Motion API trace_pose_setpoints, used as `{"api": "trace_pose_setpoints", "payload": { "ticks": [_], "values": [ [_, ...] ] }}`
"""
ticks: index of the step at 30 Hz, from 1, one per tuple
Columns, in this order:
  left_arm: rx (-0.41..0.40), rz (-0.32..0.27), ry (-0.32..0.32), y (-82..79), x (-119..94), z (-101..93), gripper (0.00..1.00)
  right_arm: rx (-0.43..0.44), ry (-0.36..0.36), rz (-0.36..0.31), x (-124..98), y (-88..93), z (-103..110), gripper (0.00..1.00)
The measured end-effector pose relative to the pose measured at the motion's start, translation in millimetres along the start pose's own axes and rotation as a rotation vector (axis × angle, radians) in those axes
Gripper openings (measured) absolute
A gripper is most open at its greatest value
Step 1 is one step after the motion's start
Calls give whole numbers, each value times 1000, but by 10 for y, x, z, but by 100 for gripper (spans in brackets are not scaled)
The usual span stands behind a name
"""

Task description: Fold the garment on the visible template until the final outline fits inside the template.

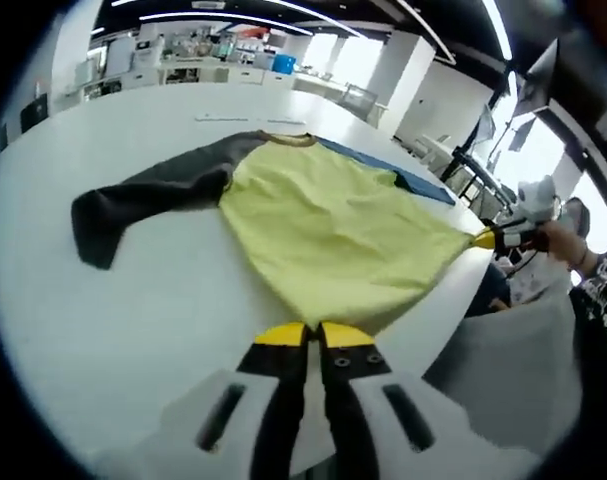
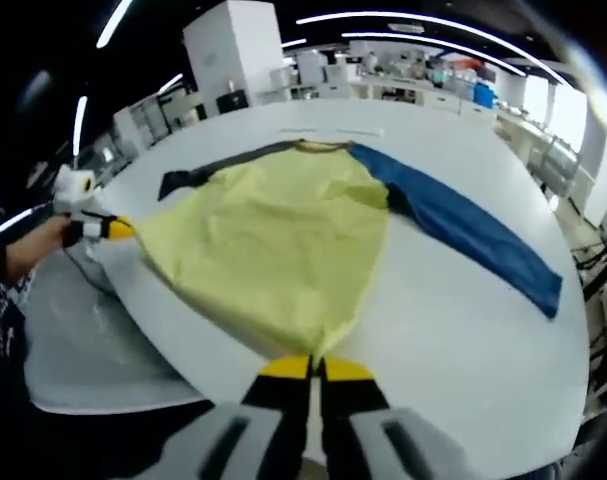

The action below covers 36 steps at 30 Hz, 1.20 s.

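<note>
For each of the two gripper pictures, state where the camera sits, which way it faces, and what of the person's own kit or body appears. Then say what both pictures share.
Left gripper view: rides on the left gripper, shut on the yellow shirt hem, facing across the white table toward the collar; the right gripper and a hand show at right.
Right gripper view: rides on the right gripper, shut on the hem, facing the collar; the left gripper and a hand show at left.
Shared: the shirt, its dark sleeve, blue sleeve, and the table.
</note>
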<state>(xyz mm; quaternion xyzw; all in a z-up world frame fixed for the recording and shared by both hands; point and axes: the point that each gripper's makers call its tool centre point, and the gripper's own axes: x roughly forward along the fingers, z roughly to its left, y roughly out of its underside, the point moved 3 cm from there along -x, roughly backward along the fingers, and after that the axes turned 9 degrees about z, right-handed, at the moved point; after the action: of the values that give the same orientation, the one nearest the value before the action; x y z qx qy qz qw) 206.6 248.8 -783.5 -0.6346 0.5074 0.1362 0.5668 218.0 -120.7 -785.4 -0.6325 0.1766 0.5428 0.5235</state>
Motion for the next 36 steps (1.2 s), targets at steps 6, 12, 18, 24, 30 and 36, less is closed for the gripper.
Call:
{"api": "trace_pose_setpoints", "payload": {
  "ticks": [6,12,18,24,30,36],
  "values": [
    [14,27,-5,59,-41,-10,1,28,-5,16,-49,39,27,0],
    [8,38,1,106,-91,-25,1,37,-8,32,-104,96,70,0],
    [4,55,-11,157,-58,27,1,45,0,46,-46,131,60,0],
    [1,36,-20,94,20,50,1,22,23,74,69,194,62,0],
    [22,21,-27,23,134,55,2,24,37,89,132,255,53,0],
    [23,-9,-7,-150,246,3,1,38,36,89,147,263,32,0]
  ]
}}
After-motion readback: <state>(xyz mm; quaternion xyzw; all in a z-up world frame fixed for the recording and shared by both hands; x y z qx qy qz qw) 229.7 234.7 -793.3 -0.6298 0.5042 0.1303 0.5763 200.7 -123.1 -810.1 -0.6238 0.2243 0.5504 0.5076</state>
